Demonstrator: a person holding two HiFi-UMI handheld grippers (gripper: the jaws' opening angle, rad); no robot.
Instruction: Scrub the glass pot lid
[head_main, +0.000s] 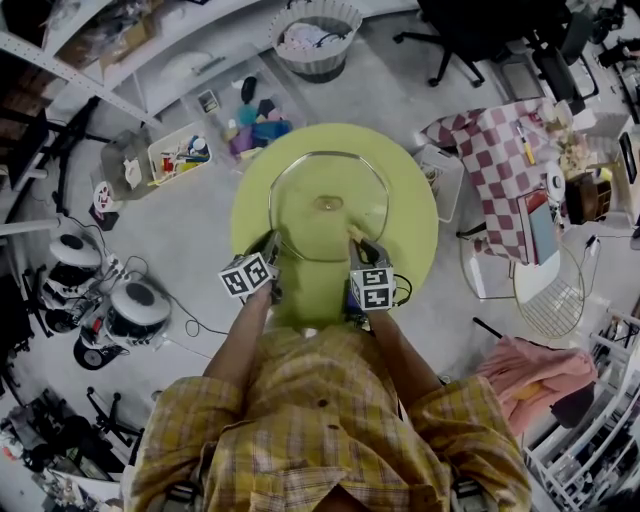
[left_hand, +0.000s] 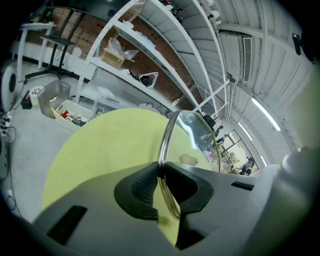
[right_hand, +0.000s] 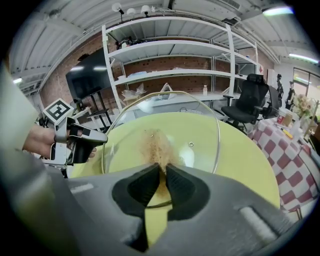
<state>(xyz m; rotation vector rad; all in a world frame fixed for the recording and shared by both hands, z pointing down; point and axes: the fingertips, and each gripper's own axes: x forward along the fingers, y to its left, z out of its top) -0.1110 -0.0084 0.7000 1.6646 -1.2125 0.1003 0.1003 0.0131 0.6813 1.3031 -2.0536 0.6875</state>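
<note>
The round glass pot lid (head_main: 305, 185), with a steel rim and a small knob (head_main: 328, 203), is held tilted over the yellow-green round table (head_main: 415, 205). My left gripper (head_main: 270, 244) is shut on the lid's near-left rim; in the left gripper view the rim (left_hand: 165, 145) runs straight between the jaws (left_hand: 161, 176). My right gripper (head_main: 357, 240) is shut on a tan fibrous scrubber (right_hand: 156, 144), which presses against the glass (right_hand: 197, 127) close to its near edge. The right gripper view also shows the left gripper (right_hand: 101, 139) at the lid's left rim.
Beyond the table stand a laundry basket (head_main: 318, 35), a plastic bin of bits (head_main: 180, 152) and colourful items (head_main: 255, 125). A checkered cloth table (head_main: 500, 160), a wire chair (head_main: 545, 290) and pink cloth (head_main: 535, 370) are at right. Round white machines (head_main: 135, 310) sit at left.
</note>
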